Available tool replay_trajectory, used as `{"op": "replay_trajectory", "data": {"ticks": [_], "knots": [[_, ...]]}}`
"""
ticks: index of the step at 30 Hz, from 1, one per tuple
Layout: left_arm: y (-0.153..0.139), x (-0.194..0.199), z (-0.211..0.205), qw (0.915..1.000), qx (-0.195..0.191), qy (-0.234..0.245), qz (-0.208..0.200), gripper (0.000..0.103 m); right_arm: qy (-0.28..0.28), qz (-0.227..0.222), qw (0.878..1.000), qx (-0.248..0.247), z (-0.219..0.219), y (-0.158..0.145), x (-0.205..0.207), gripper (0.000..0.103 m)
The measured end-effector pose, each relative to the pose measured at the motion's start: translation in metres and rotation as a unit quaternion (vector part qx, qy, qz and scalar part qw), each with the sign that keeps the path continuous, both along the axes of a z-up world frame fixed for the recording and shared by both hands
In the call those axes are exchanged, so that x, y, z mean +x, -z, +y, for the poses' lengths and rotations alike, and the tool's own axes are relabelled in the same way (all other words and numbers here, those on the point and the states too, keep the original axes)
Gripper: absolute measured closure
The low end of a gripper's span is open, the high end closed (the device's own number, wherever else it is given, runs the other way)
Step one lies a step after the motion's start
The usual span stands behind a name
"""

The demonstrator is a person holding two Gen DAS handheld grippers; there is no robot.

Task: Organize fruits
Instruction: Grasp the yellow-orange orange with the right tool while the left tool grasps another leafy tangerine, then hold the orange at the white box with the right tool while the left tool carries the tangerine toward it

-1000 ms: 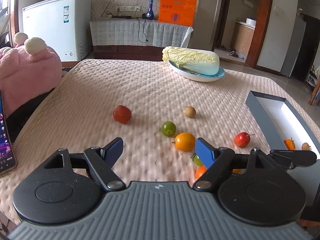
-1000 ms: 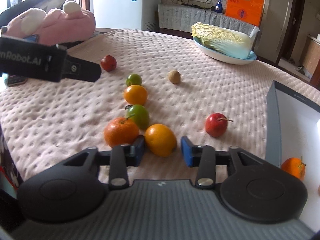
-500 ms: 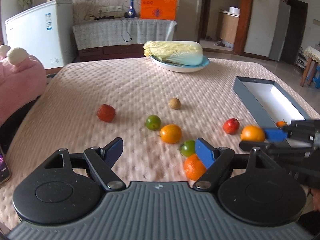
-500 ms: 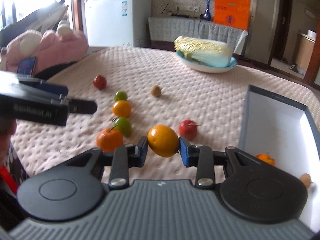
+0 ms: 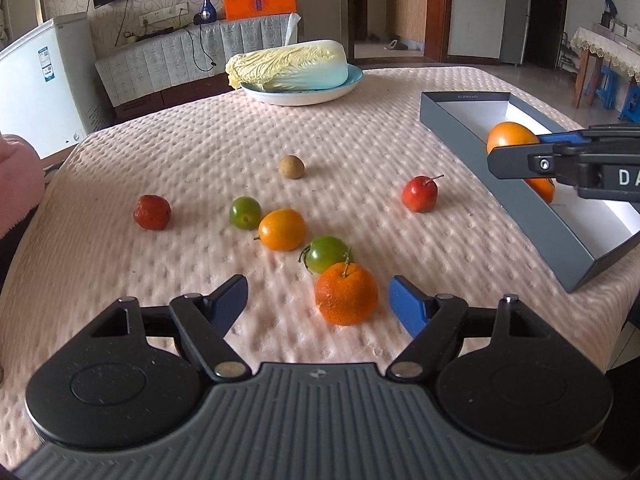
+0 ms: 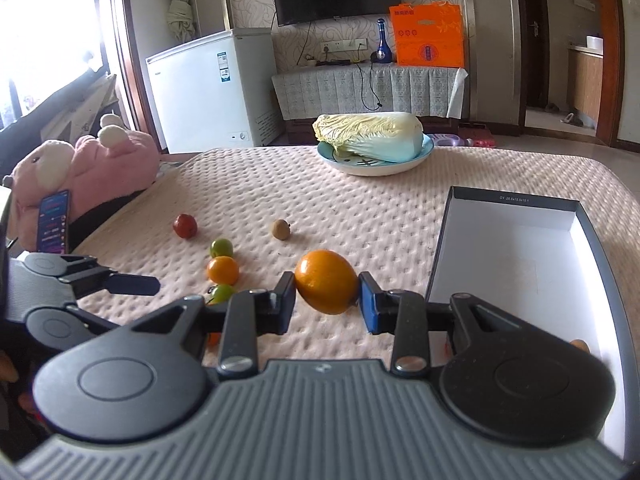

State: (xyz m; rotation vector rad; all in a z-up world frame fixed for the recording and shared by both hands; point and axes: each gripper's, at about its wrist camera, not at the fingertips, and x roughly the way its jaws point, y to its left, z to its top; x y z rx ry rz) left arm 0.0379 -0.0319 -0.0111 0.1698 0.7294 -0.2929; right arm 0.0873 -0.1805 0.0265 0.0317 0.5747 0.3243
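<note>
My right gripper (image 6: 327, 294) is shut on a smooth orange (image 6: 326, 282) and holds it in the air by the left wall of the grey box (image 6: 440, 248). In the left wrist view the same orange (image 5: 508, 136) hangs over the box (image 5: 472, 136). My left gripper (image 5: 318, 292) sits low over the cloth, jaws closing. A mandarin (image 5: 346, 294) lies between its fingers, nearer the right one, and the pads do not press on it. A green tomato (image 5: 326, 254) touches the mandarin from behind. Several more fruits lie loose, among them a small red apple (image 5: 419, 194).
A yellow-orange fruit (image 5: 282, 229), a green fruit (image 5: 245, 212), a dark red fruit (image 5: 152, 212) and a brown fruit (image 5: 291, 167) lie mid-table. A cabbage on a blue plate (image 5: 352, 80) stands at the back. A pink plush (image 6: 92, 168) and a phone (image 6: 54, 220) are at the left edge.
The right gripper closed on the orange, lifted it off the cloth and carried it to the box. The left gripper swung right, so the mandarin now lies between its fingers.
</note>
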Motion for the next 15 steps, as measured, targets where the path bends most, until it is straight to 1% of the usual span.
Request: {"op": "replay_trajectory", "data": {"ticks": [1,4,8,9,10,12,15], "knots": [[0.000,0.001,-0.002,1.0000,0.000,0.001,0.000,0.031,0.000,-0.001,1.000,0.000,-0.001,-0.001,-0.001,0.066],[0.004,0.006,-0.008,0.9999,0.006,0.007,0.008,0.042,0.001,-0.003,1.000,0.002,-0.004,-0.002,-0.001,0.066],[0.014,0.008,-0.018,0.9992,0.032,0.017,0.018,0.051,0.004,-0.003,1.000,0.002,-0.007,-0.003,-0.002,0.066],[0.015,0.008,-0.019,0.9990,0.035,0.022,0.019,0.058,0.005,-0.003,1.000,0.003,-0.008,-0.003,-0.002,0.066],[0.016,0.007,-0.021,0.9988,0.035,0.028,0.019,0.061,0.006,-0.004,1.000,0.004,-0.009,-0.003,-0.002,0.066],[0.016,0.005,-0.023,0.9985,0.044,0.030,0.014,0.062,0.008,-0.004,1.000,0.005,-0.010,-0.003,-0.001,0.066],[0.013,0.003,-0.022,0.9985,0.045,0.029,0.009,0.063,0.011,-0.004,1.000,0.007,-0.011,-0.003,-0.001,0.066]]}}
